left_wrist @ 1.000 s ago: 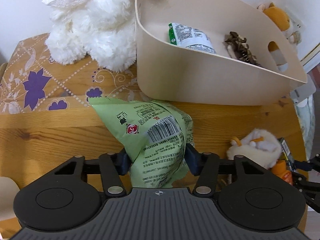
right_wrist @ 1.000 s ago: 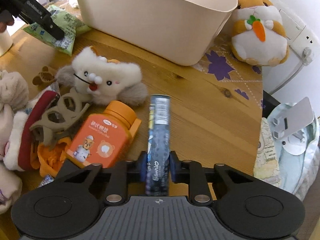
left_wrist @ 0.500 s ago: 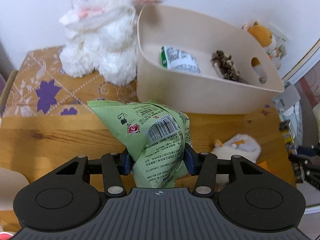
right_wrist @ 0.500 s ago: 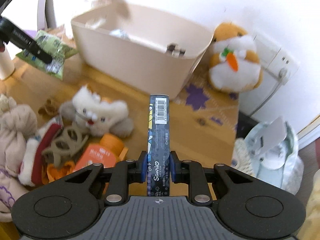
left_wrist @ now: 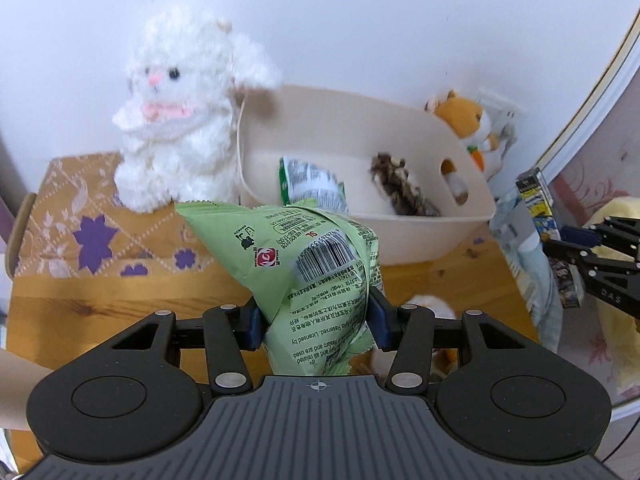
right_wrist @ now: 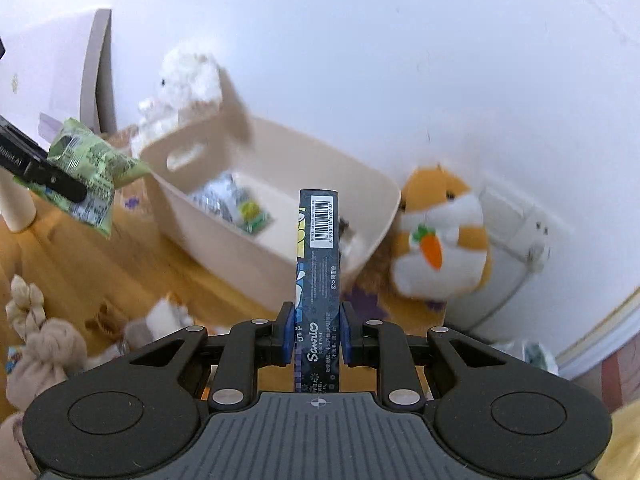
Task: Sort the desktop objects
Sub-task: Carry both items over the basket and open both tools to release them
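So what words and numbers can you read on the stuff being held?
"Sanrio LICENSE" on the dark slim box.
Barcode digits on that box: too small to read surely.
"Reserved. Licensed by", upside down, on the green snack bag.
"SL" near the bag's barcode.
Other small print on both: too small to read.

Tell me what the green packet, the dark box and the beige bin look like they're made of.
Green packet: thin plastic film, crinkled, slight sheen. Dark box: likely printed cardboard, flat sides and sharp edges. Beige bin: probably matte moulded plastic, smooth walls and cut-out handle.
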A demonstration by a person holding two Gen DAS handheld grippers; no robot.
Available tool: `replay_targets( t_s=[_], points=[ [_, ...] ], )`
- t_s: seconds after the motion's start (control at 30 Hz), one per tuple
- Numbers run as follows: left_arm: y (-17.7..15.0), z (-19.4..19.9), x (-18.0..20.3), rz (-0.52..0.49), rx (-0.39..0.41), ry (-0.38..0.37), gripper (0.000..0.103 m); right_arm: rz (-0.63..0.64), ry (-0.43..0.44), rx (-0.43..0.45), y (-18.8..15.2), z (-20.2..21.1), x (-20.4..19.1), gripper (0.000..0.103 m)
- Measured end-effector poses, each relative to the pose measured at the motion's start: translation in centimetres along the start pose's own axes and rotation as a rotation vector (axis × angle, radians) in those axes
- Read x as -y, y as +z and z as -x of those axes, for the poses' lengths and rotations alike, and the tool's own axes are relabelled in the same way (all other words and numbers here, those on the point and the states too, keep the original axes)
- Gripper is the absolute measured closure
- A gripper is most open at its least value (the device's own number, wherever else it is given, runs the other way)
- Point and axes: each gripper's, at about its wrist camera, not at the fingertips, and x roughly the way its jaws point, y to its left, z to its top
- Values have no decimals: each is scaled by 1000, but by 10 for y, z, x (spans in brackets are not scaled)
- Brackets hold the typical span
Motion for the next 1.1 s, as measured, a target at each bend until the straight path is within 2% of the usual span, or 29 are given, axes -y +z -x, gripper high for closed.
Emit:
replay_targets(
  t_s=[0.23, 0.5, 0.67, 0.83, 0.97, 1.1],
  points=[
    [29, 13, 10, 26, 104, -7, 53, 36, -44, 70, 31, -4, 11, 83],
    [61, -17, 33, -3, 150, 42, 52, 60, -91, 112, 63, -31, 19, 83],
    [78, -46, 46, 8, 149, 78, 52, 38, -93, 128, 80, -56, 17, 83],
    [84, -74, 52, 28, 114, 101, 52, -41, -83, 162, 90, -79, 13, 83],
    [82, -90, 52, 38, 99, 143, 52, -20, -90, 157, 94, -100, 4, 83],
    [83, -102, 50, 65, 57, 150, 50, -8, -112, 131, 93, -121, -2, 82]
  ],
)
